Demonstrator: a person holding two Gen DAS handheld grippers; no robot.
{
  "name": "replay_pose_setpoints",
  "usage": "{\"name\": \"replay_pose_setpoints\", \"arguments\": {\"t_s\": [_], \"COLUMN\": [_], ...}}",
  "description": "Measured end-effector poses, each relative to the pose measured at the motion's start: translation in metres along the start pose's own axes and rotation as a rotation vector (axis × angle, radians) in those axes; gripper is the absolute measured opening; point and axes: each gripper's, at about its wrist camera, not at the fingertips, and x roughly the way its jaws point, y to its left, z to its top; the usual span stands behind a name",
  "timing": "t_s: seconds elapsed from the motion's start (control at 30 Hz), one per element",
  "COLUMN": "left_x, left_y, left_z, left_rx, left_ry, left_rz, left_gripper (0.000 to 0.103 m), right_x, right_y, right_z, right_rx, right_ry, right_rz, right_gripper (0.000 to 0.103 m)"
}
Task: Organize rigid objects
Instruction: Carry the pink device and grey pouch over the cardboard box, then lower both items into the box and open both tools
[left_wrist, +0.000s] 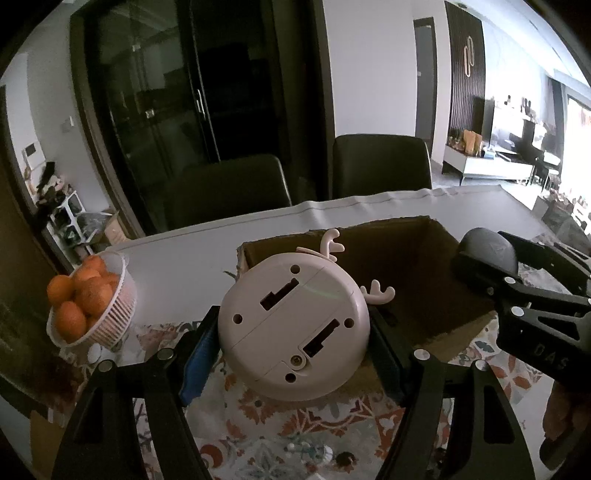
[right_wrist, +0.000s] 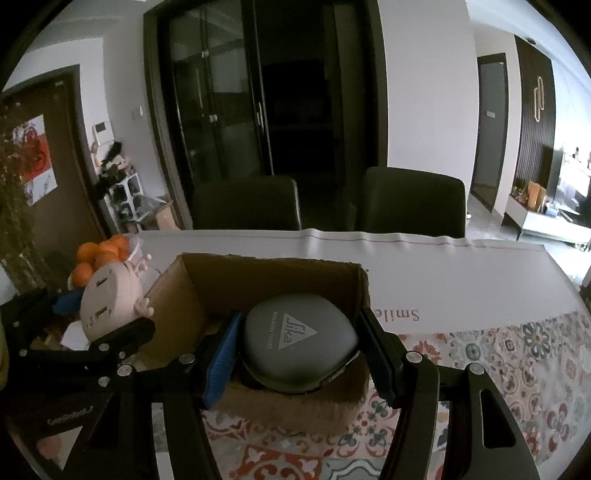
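Observation:
My left gripper (left_wrist: 293, 332) is shut on a round pink gadget with antlers (left_wrist: 291, 325), its underside facing me, held just in front of the left near corner of an open cardboard box (left_wrist: 424, 258). My right gripper (right_wrist: 299, 347) is shut on a grey rounded case with a triangle logo (right_wrist: 299, 343) and holds it over the near edge of the same box (right_wrist: 273, 280). The pink gadget also shows in the right wrist view (right_wrist: 110, 302) left of the box; the grey case shows in the left wrist view (left_wrist: 484, 254) at the right.
A white basket of oranges (left_wrist: 88, 306) stands at the table's left. The table has a patterned cloth (right_wrist: 517, 354) and a white sheet (right_wrist: 406, 266) behind the box. Two dark chairs (right_wrist: 247, 203) stand at the far edge.

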Motion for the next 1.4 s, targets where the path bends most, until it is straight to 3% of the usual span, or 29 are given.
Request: {"name": "replay_pose_setpoints", "arguments": {"t_s": [0.37, 0.73, 0.8, 0.87, 1.4], "left_x": [0.042, 0.057, 0.055, 0.051, -0.003], "left_y": [0.002, 0.002, 0.001, 0.002, 0.003], "left_z": [0.011, 0.008, 0.009, 0.008, -0.011], "left_rx": [0.037, 0.025, 0.03, 0.03, -0.006], "left_ry": [0.062, 0.094, 0.083, 0.067, -0.017], "left_rz": [-0.008, -0.025, -0.01, 0.005, 0.058], "left_gripper": [0.074, 0.075, 0.08, 0.088, 0.088], "right_x": [0.036, 0.052, 0.054, 0.054, -0.002], "right_y": [-0.005, -0.011, -0.012, -0.013, -0.005], "right_z": [0.008, 0.006, 0.005, 0.005, -0.004], "right_rx": [-0.01, 0.007, 0.01, 0.015, 0.023], "right_ry": [0.064, 0.105, 0.113, 0.118, 0.032], "right_rz": [-0.012, -0.013, -0.009, -0.01, -0.077], "right_gripper": [0.063, 0.063, 0.064, 0.07, 0.071]}}
